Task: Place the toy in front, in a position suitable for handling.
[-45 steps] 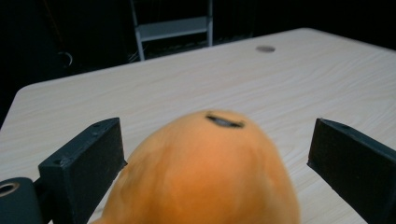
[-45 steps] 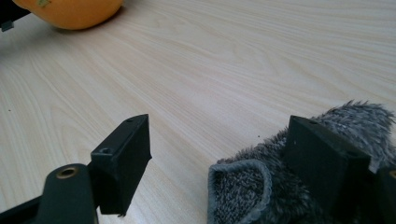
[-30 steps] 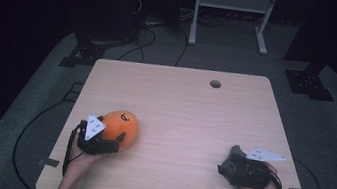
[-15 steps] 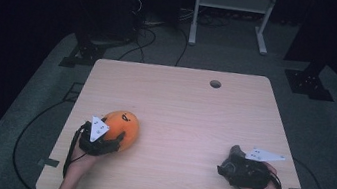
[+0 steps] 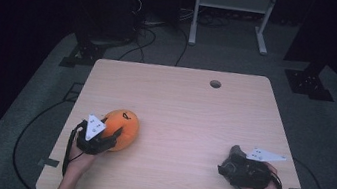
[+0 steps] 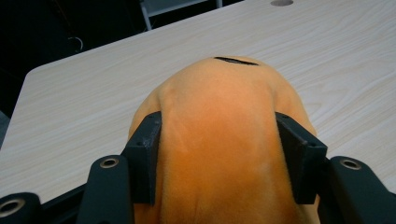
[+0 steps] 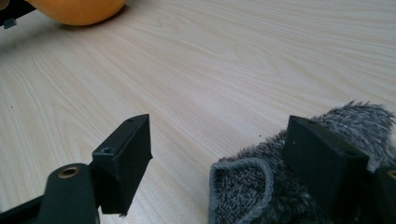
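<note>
Little had shifted since a second earlier: my left gripper (image 5: 105,138) had crept slightly rightward on the orange plush toy (image 5: 122,127), which lay at the lower left of the table (image 5: 180,106). Its jaws pressed both flanks of the toy (image 6: 219,140). At the lower right, my right gripper (image 7: 224,154) stood wide apart, a grey furry cloth (image 7: 261,186) beside one jaw.

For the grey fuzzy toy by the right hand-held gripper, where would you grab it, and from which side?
Judging from the right gripper view, take the grey fuzzy toy across its bulky middle, coming in low along the table from the person's side. It lies flat and soft, so it should squash between the jaws. The right hand-held gripper stands open, with one jaw resting against the fur and the toy's curled edge in the gap.
</note>
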